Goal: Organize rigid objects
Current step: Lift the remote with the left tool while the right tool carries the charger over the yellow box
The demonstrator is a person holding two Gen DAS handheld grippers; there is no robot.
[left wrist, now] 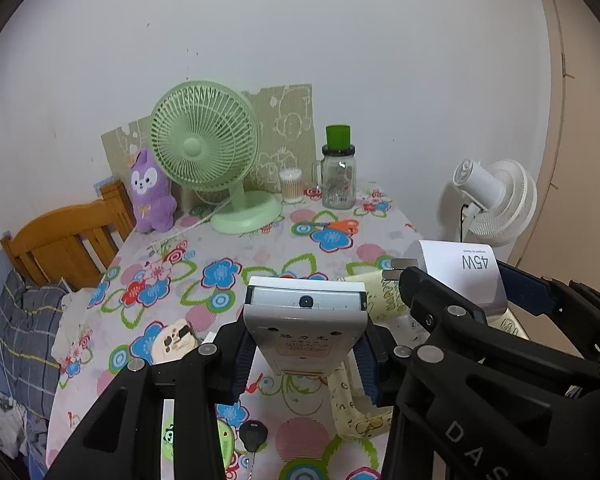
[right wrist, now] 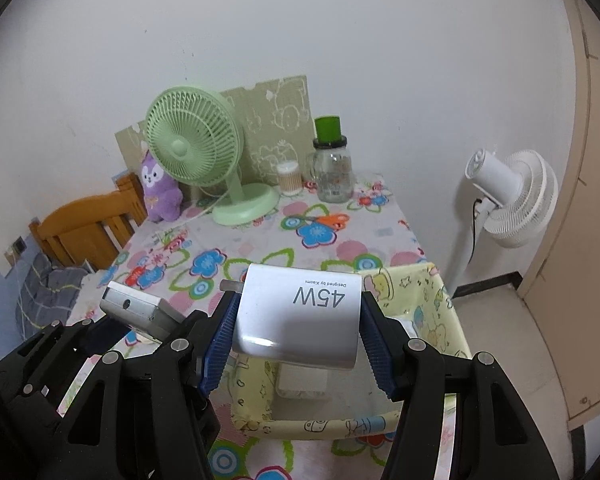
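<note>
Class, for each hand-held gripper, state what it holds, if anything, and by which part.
The left hand-held gripper holds the grey remote control by its long side edges. The right hand-held gripper holds the white 45W charger by two opposite flat sides.

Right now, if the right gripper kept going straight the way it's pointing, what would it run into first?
Probably the yellow fabric storage box just below and ahead: the right gripper, shut on a white 45W charger, tilts down toward its open top. Depth is unclear; beyond it lies the floral tablecloth.
</note>
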